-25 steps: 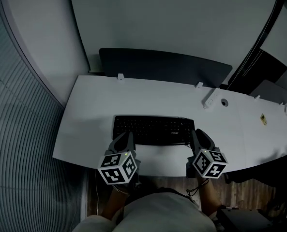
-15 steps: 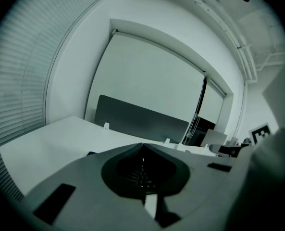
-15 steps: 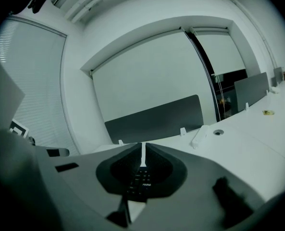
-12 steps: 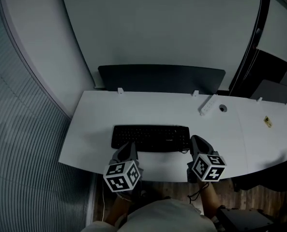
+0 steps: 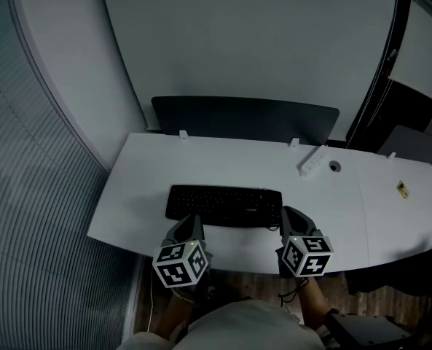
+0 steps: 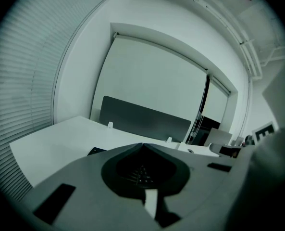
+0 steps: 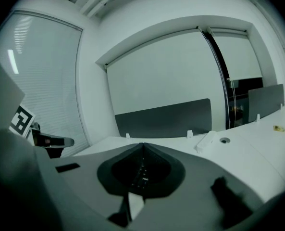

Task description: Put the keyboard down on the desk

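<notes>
Keyboard (image 5: 224, 205) lies flat on the white desk (image 5: 201, 159), close to the front edge and square to me, so I judge it set down. My left gripper (image 5: 193, 223) and right gripper (image 5: 288, 214) flank its near corners, jaw tips together on nothing. They may be touching its edge.

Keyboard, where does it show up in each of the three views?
Head view: keyboard near the desk's front edge, centre.
Left gripper view: low centre, keys showing through the left tongs.
Right gripper view: low centre, through the right tongs.
Shared landmark: dark divider panel along the desk's back edge.
</notes>
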Motion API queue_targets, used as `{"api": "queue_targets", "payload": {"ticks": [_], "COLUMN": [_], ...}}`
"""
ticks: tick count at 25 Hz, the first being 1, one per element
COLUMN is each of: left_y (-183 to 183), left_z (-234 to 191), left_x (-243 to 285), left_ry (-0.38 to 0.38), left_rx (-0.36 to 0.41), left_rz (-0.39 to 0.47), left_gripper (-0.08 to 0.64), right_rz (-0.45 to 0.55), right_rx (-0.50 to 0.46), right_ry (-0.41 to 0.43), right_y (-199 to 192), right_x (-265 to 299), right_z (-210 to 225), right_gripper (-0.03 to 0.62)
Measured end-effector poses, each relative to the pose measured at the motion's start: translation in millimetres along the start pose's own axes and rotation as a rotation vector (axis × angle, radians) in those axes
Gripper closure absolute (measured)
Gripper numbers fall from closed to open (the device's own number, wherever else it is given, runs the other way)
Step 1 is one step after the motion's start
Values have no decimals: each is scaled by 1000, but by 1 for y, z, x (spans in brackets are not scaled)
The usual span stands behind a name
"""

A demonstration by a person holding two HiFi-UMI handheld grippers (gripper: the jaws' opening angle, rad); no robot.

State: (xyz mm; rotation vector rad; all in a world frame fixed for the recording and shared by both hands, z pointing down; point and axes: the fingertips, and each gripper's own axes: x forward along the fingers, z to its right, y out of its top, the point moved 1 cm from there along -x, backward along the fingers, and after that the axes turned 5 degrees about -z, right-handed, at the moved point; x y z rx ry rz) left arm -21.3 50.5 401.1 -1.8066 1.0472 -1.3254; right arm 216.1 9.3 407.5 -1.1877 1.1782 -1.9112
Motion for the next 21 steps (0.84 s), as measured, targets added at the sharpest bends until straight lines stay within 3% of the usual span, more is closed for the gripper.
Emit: {"api": "queue_targets", "payload": {"ticks": [21], "left_y": [-2], "left_z": [-25], "left_x": [9], "left_ry": [15], "left_rx": [12], "left_rz": [-31], "left_gripper": [546], "right_rz": [-47], "right_rx": [-2], "right_ry": [-28], "right_y": [-8], "right_x": [19], "right_z": [-10], "right_gripper": [560]}}
